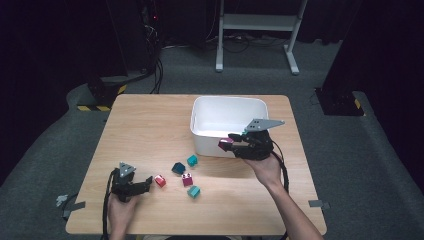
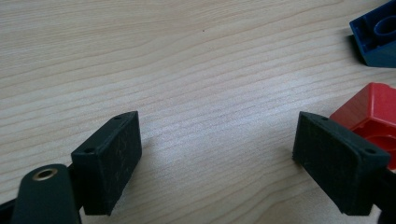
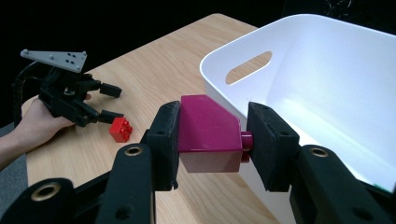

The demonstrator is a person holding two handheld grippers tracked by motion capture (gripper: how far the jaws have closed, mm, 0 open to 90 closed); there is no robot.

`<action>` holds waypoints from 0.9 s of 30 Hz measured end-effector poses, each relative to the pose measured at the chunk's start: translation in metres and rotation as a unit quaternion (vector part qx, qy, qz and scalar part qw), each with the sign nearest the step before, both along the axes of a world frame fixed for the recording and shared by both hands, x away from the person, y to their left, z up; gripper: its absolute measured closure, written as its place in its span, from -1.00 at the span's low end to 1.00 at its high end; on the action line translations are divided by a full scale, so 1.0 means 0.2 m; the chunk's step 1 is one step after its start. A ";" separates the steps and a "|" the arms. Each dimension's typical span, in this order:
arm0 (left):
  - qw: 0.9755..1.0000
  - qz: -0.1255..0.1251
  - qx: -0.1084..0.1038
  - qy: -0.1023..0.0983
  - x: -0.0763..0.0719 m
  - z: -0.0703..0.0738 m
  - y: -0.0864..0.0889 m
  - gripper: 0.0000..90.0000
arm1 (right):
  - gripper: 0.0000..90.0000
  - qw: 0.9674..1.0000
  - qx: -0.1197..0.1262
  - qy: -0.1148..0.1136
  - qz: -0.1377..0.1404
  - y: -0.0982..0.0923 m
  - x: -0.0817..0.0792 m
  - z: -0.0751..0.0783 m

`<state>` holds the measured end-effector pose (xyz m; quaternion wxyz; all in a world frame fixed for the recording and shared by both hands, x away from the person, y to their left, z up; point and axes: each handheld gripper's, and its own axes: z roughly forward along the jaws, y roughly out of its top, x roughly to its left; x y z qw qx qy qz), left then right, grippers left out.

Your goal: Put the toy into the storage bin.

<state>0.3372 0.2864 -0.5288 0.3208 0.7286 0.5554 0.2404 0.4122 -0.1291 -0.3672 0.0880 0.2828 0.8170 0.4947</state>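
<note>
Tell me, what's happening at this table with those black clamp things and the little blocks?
A person holds a two-jaw gripper in each hand. The right gripper is clamped on a magenta block at the rim of the white bin. The left gripper rests open on the wooden table, beside a red block. A dark blue block, two teal blocks and another magenta one lie on the table.

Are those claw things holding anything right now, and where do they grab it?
The right gripper holds a magenta toy block, clamped across its two ends. The left gripper is open and holds nothing.
</note>
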 end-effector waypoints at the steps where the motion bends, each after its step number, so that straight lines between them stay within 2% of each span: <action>1: 1.000 0.000 0.000 0.000 0.00 0.00 0.00 -0.66 | 0.25 1.000 0.000 0.001 -0.002 0.00 0.01 0.01; 13: 1.000 0.000 0.000 0.000 0.00 0.00 0.00 -0.66 | 0.25 1.000 0.009 -0.006 -0.018 -0.03 0.07 0.07; 27: 1.000 0.000 0.000 0.000 0.00 0.00 0.00 -0.66 | 0.25 0.999 0.005 -0.004 -0.043 -0.05 0.16 0.10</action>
